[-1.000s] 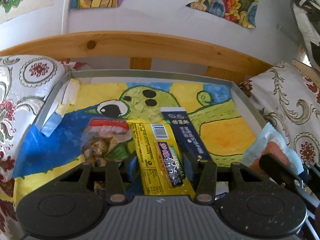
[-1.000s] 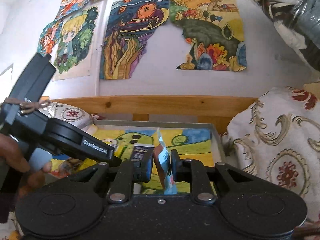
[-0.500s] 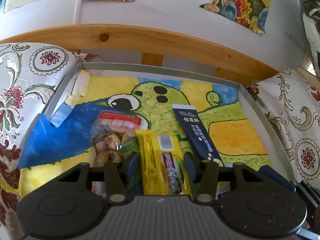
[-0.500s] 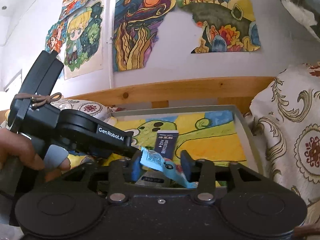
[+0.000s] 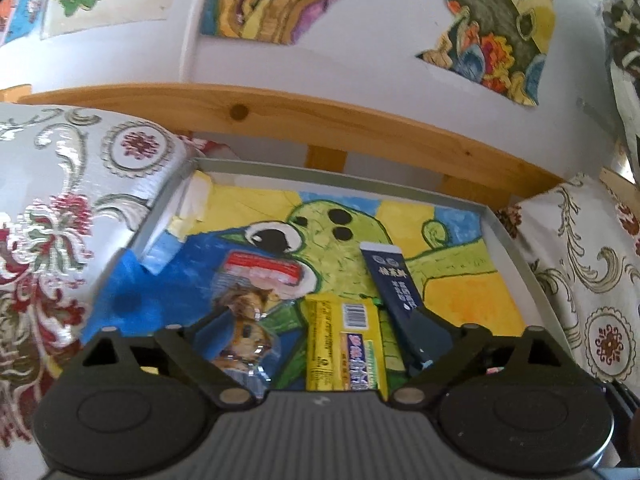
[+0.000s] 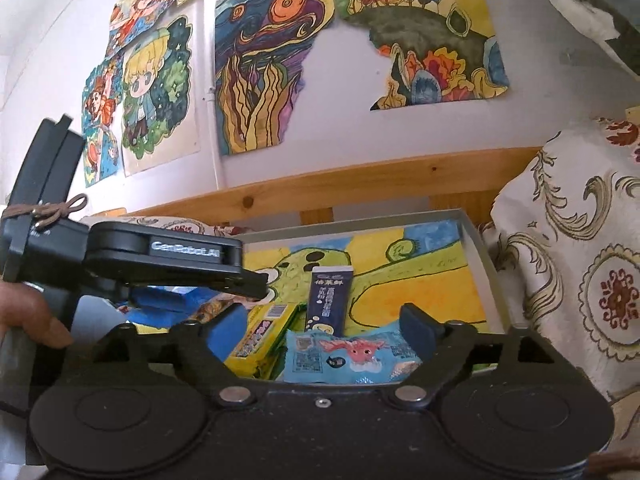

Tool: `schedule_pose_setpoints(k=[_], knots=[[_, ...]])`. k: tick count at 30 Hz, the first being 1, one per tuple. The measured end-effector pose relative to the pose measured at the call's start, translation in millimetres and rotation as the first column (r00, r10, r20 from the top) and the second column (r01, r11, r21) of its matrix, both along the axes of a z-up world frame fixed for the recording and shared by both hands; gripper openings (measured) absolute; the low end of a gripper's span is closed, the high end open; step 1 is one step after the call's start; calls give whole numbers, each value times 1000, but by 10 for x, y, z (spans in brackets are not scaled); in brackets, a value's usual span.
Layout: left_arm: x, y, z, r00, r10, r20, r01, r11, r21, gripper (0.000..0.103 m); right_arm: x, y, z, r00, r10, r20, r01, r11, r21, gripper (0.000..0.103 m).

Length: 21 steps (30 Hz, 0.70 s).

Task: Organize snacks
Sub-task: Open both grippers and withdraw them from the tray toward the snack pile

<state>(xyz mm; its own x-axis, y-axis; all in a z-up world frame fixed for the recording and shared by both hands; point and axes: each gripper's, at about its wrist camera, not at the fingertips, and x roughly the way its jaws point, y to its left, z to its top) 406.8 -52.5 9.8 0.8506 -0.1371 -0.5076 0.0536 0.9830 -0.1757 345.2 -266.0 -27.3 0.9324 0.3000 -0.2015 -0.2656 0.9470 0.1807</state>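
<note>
A grey tray (image 5: pixel 505 236) lined with a painted green creature holds the snacks. In the left wrist view a clear packet with a red top (image 5: pixel 248 300), a yellow packet (image 5: pixel 344 344) and a dark blue stick packet (image 5: pixel 394 284) lie side by side. My left gripper (image 5: pixel 318 332) hangs open over the yellow packet, touching nothing. In the right wrist view a light blue packet (image 6: pixel 348 356) lies flat at the tray's (image 6: pixel 476 240) near edge. My right gripper (image 6: pixel 324 328) stands open around it, jaws apart from it. The left gripper (image 6: pixel 256 286) shows at the left.
Patterned cushions (image 5: pixel 60 216) (image 6: pixel 580 264) press against the tray on both sides. A wooden rail (image 5: pixel 320 120) runs behind it, under a white wall with paintings. A person's hand (image 6: pixel 28 320) holds the left gripper.
My right gripper has opened and let go of the light blue packet, which now lies flat in the tray. The left gripper's jaws have spread wider and its view has tilted up.
</note>
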Motion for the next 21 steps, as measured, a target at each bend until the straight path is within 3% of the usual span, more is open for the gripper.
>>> schedule_pose_setpoints(k=[8,21], knots=[[-284,147,174,997,53,52,-53,999,3,102,-177,-21,218,999,-30,33,29,1000,3,102],[-917,305,470,991,97,95,-99,995,11,102,-637,17,583,995,-61,78,63,998,-15,102]])
